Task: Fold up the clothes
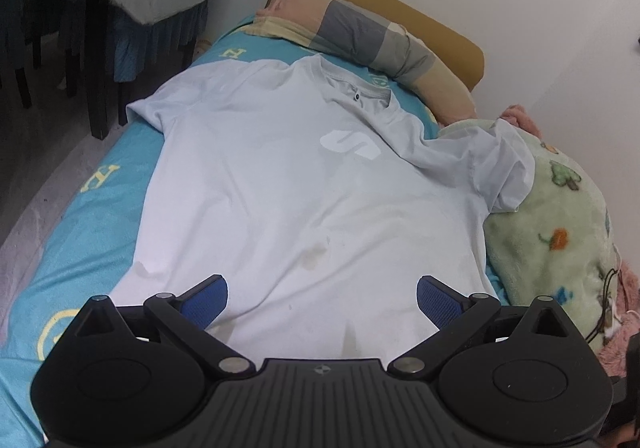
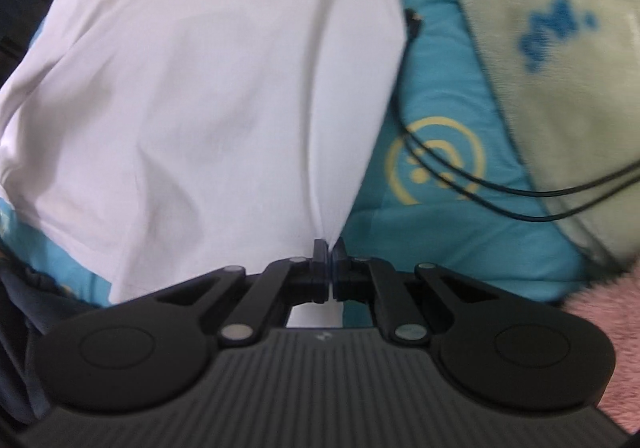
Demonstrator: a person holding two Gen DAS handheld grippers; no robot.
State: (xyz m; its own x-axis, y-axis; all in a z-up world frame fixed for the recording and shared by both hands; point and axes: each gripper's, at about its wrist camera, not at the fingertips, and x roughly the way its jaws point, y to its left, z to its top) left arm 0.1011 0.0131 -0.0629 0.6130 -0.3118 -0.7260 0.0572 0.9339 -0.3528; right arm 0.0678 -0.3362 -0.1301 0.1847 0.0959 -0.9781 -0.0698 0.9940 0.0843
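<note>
A white T-shirt (image 1: pixel 288 175) with a white chest logo lies face up on the turquoise bed sheet (image 1: pixel 84 207), collar toward the pillow. Its right sleeve rests on the green blanket (image 1: pixel 560 215). My left gripper (image 1: pixel 322 298) is open and empty, hovering over the shirt's lower part near the hem. In the right wrist view my right gripper (image 2: pixel 330 248) is shut on the shirt's (image 2: pixel 208 87) bottom corner, and the cloth pulls to a point between the fingers.
A patchwork pillow (image 1: pixel 360 35) lies against a mustard headboard (image 1: pixel 384 7) by the white wall. A dark chair (image 1: pixel 100 27) stands left of the bed. Black cables (image 2: pixel 460 175) run over the sheet (image 2: pixel 460 240) and the green blanket (image 2: pixel 540 47). A pink blanket (image 2: pixel 600 332) lies at the right.
</note>
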